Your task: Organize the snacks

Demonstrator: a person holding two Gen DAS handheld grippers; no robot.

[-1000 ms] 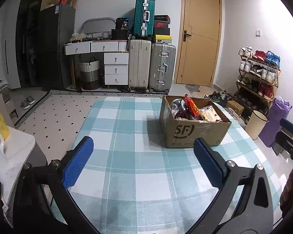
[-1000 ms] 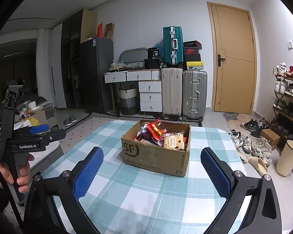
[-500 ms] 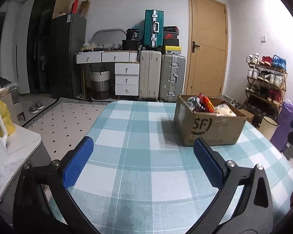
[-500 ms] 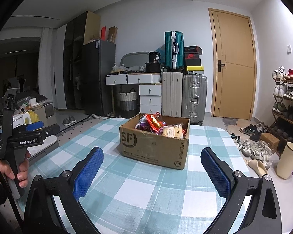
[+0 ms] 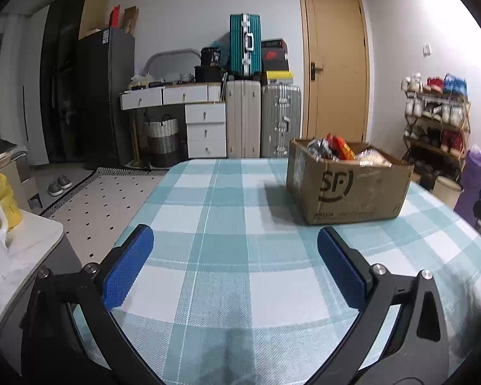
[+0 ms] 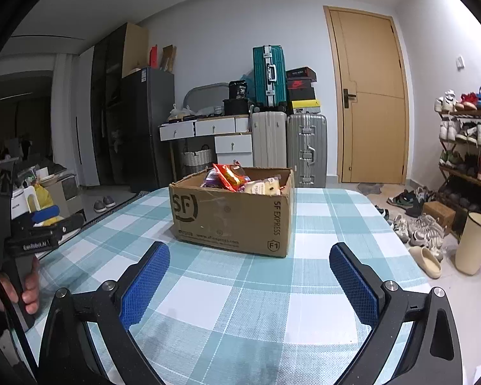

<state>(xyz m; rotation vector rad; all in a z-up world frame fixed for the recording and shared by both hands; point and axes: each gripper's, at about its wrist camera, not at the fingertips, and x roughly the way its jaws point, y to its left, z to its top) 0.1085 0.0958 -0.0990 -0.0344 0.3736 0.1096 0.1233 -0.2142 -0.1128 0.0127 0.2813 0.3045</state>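
A brown cardboard box (image 6: 232,216) printed with "SF" and "SF EXPRESS" is sitting upright on the checked worktop (image 6: 240,304), toward its far edge, its top flaps standing open. Snack packets are lying heaped inside and poking above the rim: a red-orange packet (image 6: 229,176) tilting at the left, a purple one (image 6: 212,177) beside it, and a pale packet (image 6: 261,186) leaning toward the right wall.

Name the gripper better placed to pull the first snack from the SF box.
Right, probably. The right gripper is open and squarely faces the cardboard box, snacks straight ahead. For the left gripper, also open, the box sits off to its right.
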